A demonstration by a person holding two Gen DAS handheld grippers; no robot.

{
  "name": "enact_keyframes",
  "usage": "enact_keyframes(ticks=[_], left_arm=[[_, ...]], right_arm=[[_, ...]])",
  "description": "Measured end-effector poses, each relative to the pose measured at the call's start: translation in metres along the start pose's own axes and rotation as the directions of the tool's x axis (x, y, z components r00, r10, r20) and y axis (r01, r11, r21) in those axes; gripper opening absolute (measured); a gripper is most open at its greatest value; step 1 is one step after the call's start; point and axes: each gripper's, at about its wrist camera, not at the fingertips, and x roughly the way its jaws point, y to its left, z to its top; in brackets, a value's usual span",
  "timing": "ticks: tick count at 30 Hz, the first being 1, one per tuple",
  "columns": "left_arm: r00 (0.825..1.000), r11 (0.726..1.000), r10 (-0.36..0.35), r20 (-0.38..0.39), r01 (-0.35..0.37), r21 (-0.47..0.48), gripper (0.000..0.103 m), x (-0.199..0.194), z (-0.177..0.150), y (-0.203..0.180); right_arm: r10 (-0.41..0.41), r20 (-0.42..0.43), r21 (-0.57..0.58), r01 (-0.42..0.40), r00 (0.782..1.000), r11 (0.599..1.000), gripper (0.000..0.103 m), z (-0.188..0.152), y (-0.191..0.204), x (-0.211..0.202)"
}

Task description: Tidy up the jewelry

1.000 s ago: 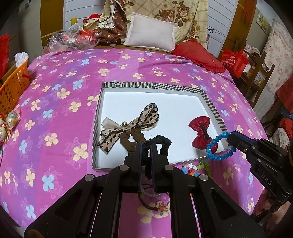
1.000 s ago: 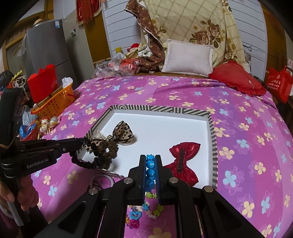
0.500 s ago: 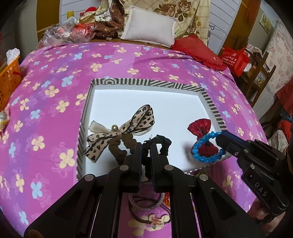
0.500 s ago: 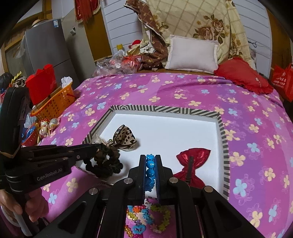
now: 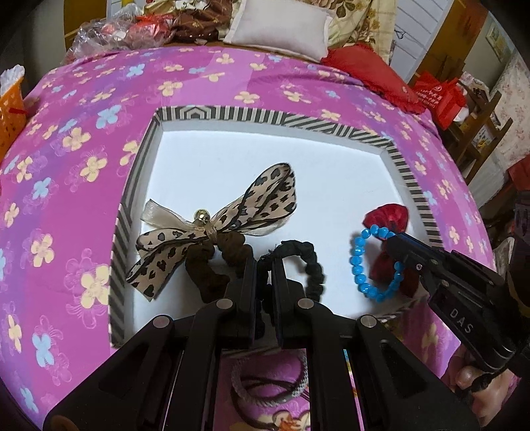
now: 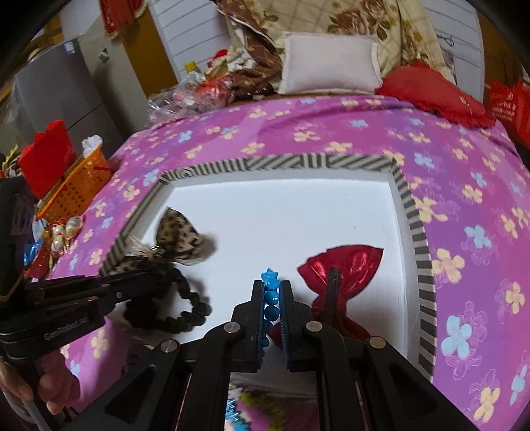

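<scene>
A white tray with a striped rim (image 5: 331, 122) (image 6: 281, 164) lies on the flowered pink bedspread. My left gripper (image 5: 264, 265) (image 6: 145, 275) is shut on a black scrunchie (image 5: 308, 262) (image 6: 185, 311), low over the tray's near left part. Just beyond it rests a leopard-print bow on a brown scrunchie (image 5: 232, 212) (image 6: 179, 235). My right gripper (image 6: 272, 291) (image 5: 397, 242) is shut on a blue bead bracelet (image 6: 270, 277) (image 5: 361, 262). The bracelet hangs in front of a shiny red bow (image 6: 344, 265) (image 5: 387, 215) at the tray's near right.
Loose hair ties (image 5: 265, 381) and colourful beads (image 6: 245, 404) lie on the bedspread in front of the tray. An orange basket (image 6: 79, 179) stands off the left side. A white pillow (image 5: 281, 26) and a red cushion (image 5: 364, 66) sit at the back.
Both grippers have come forward and down over the tray's near edge. The scrunchie and the bracelet now hang over the white tray floor, closer to the two bows.
</scene>
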Motion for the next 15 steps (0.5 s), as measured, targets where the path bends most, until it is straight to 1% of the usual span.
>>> enact_keyframes(ticks=[4, 12, 14, 15], left_arm=[[1.0, 1.0, 0.014, -0.016, -0.014, -0.003, 0.007, 0.01, 0.0, 0.002], [0.999, 0.999, 0.05, -0.003, -0.05, 0.012, 0.008, 0.013, -0.001, -0.001], [0.998, 0.998, 0.06, -0.001, -0.06, 0.015, 0.013, 0.013, -0.002, -0.001], [0.998, 0.998, 0.064, 0.0, -0.064, 0.018, 0.019, 0.013, -0.002, -0.002]], right_arm=[[-0.004, -0.02, 0.006, 0.004, 1.0, 1.0, 0.008, -0.003, -0.005, 0.012], [-0.024, -0.032, -0.016, 0.024, 0.999, 1.0, 0.008, -0.008, -0.001, 0.018], [-0.034, -0.037, -0.022, 0.033, 0.999, 0.999, 0.008, -0.008, 0.0, 0.018], [-0.036, -0.038, -0.021, 0.035, 0.999, 0.999, 0.008, -0.008, 0.0, 0.017]])
